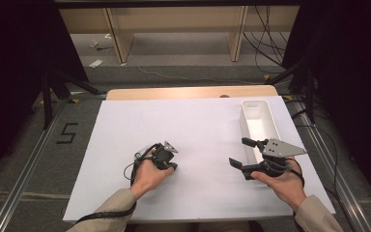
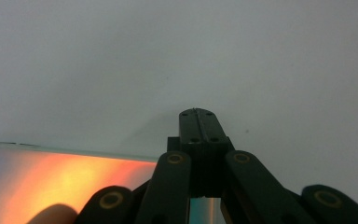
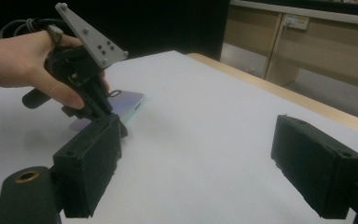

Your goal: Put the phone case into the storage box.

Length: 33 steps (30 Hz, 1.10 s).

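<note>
My left gripper [image 1: 166, 162] points down at the white sheet [image 1: 198, 130] left of the middle, a hand wrapped around it. Its jaws [image 2: 196, 112] are shut, tips pressed together with nothing visible between them. A thin flat shiny piece [image 3: 126, 103] with an iridescent face lies on the sheet right under that gripper. In the left gripper view its orange-glowing surface [image 2: 51, 182] runs beneath and beside the jaws. Whether the jaws touch it I cannot tell. My right gripper [image 1: 238, 151] hovers at the right, pointing left, open, with nothing between its pads [image 3: 203, 163].
A long white tray [image 1: 243, 126] stands at the back right, just beyond the right gripper, and looks empty. The sheet covers a wooden table [image 1: 188, 93]. Metal rails and cables run along both sides. Wooden shelving stands behind.
</note>
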Available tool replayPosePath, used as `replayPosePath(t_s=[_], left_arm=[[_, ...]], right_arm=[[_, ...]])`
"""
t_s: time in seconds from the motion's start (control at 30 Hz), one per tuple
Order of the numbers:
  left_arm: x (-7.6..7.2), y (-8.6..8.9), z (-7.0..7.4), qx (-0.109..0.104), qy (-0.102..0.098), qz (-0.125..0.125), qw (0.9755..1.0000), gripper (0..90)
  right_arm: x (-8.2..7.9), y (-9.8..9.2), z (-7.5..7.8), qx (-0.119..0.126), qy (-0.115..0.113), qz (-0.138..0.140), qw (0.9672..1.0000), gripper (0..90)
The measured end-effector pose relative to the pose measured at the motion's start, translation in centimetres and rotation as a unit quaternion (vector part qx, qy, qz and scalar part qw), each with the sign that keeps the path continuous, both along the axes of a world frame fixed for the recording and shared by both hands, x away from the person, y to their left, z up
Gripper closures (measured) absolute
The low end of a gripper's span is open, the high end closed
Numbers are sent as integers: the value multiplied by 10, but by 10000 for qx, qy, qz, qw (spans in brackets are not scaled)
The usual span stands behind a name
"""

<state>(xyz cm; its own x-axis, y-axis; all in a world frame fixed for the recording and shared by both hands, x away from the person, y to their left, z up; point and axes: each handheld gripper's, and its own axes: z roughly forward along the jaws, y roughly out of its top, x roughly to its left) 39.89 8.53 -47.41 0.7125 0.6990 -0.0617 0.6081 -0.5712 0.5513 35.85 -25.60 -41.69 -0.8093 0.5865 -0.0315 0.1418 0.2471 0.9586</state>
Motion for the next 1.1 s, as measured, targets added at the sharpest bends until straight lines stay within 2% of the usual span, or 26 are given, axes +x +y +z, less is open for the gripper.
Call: replayPosePath(t_s=[0.13,0.5,0.83,1.1], left_arm=[[-5,6,1,77,85,-74,9999,898],[-18,25,3,202,253,-72,9994,898],[-28,51,4,334,451,80,9984,898],[-34,70,5,391,516,253,9976,899]], right_arm=[[0,0,0,1,1,-4,10000,168],[0,0,0,-21,3,-24,10000,168],[0,1,0,-20,-7,-17,10000,169],[0,1,1,-19,-7,-28,10000,170]])
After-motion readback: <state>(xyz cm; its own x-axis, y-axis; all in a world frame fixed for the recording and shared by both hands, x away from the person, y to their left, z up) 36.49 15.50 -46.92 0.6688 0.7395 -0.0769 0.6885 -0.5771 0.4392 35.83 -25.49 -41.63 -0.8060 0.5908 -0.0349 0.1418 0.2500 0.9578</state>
